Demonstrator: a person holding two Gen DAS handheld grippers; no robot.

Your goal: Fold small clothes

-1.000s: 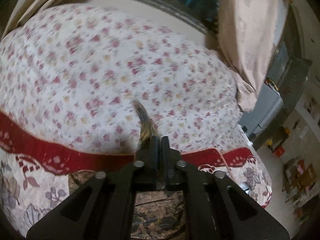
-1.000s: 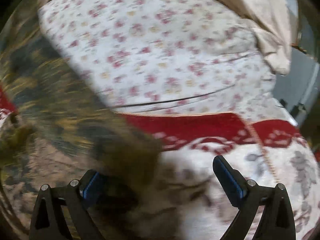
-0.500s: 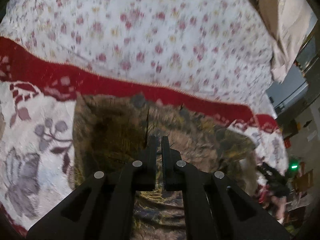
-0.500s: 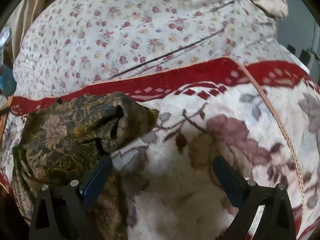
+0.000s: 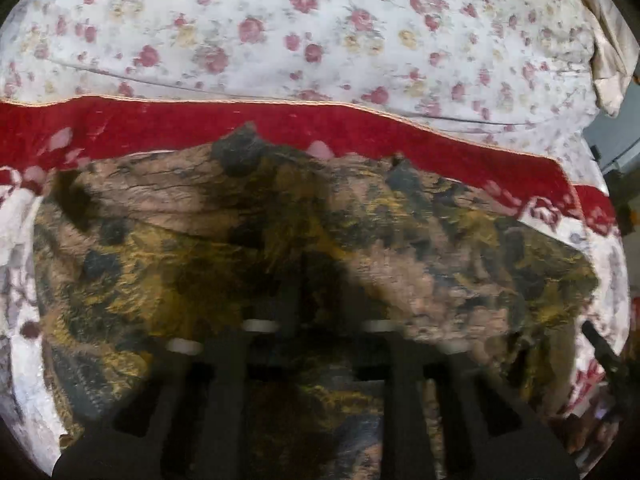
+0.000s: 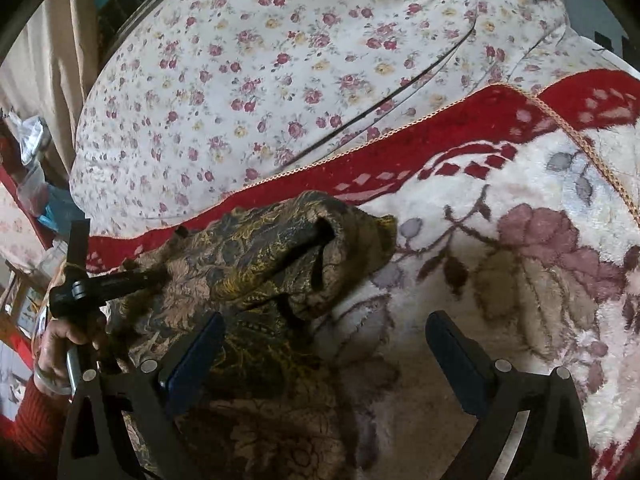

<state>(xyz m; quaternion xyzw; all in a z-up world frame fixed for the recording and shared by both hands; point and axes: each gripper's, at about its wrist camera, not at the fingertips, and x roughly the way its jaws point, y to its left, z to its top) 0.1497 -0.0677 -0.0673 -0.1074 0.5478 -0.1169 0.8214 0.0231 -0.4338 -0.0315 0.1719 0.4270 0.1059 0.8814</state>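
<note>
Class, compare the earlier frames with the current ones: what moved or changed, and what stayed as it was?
The brocade garment, lifted above the bed a second ago, now lies spread on the red-bordered blanket. The left gripper has come down with it; blur hides whether it is shut. The right gripper stays open, holding nothing. The floral sheet is unchanged.

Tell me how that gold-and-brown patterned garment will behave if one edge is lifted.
The patterned garment probably hangs limp: it lies crumpled with soft folds and a sagging sleeve opening. It looks thin, so likely light. Pushed, it would probably bunch up rather than slide, since the plush blanket under it looks grippy.
</note>
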